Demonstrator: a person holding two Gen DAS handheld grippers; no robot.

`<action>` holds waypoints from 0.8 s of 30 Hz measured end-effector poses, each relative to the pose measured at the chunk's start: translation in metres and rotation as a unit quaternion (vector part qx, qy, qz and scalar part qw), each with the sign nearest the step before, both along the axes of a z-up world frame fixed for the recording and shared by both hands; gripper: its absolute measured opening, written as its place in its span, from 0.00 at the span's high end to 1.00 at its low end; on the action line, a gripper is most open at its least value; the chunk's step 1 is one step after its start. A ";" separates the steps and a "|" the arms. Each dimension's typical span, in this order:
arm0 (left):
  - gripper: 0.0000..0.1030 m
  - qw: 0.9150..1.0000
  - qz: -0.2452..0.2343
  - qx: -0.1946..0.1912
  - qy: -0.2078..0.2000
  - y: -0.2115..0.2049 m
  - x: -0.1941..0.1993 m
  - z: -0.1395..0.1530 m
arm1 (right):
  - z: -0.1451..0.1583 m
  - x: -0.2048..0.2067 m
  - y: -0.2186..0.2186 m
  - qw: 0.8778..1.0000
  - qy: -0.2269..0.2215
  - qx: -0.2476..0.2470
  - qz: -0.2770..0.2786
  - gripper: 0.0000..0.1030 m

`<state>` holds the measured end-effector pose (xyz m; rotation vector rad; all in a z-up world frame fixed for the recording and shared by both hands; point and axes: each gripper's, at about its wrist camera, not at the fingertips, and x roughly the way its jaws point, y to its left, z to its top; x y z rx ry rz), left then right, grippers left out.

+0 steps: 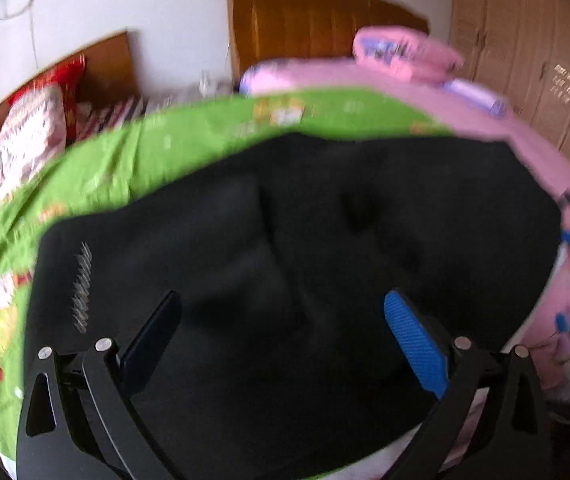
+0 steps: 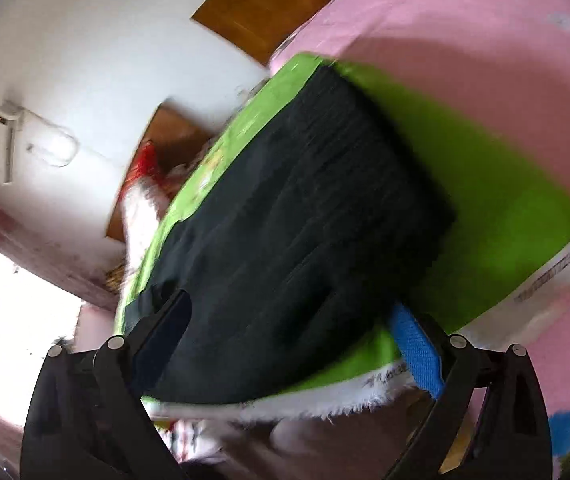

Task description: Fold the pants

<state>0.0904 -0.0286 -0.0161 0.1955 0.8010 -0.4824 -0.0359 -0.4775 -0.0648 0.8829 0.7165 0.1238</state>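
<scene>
The black pants [image 1: 293, 240] lie spread on a green sheet [image 1: 125, 152] over the bed's pink cover [image 1: 425, 88], a wooden headboard [image 1: 309, 20] behind. The left tool [image 1: 281, 336] hovers over the pants, fingers wide apart, holding nothing. The right tool [image 2: 289, 344] is likewise spread wide at the pants' near edge; both views are blurred.

Black pants [image 1: 305, 240], green printed sheet [image 1: 125, 160], pink bedding [image 2: 465, 40]
</scene>
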 end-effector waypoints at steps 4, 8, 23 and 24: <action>0.01 1.000 -0.001 -0.027 0.003 0.006 0.003 -0.007 | -0.009 -0.001 -0.017 0.998 -0.019 0.042 -0.045 0.16; 0.01 1.000 0.001 -0.028 0.009 0.005 0.007 -0.007 | -0.004 0.001 -0.006 0.999 -0.011 -0.003 -0.038 0.26; 0.01 0.999 0.004 -0.032 0.006 0.008 0.003 -0.008 | -0.004 -0.006 0.001 0.995 -0.038 -0.056 -0.070 0.67; 0.01 0.999 0.004 -0.032 0.006 0.007 0.003 -0.007 | 0.003 -0.009 0.005 0.994 -0.050 -0.064 -0.073 0.68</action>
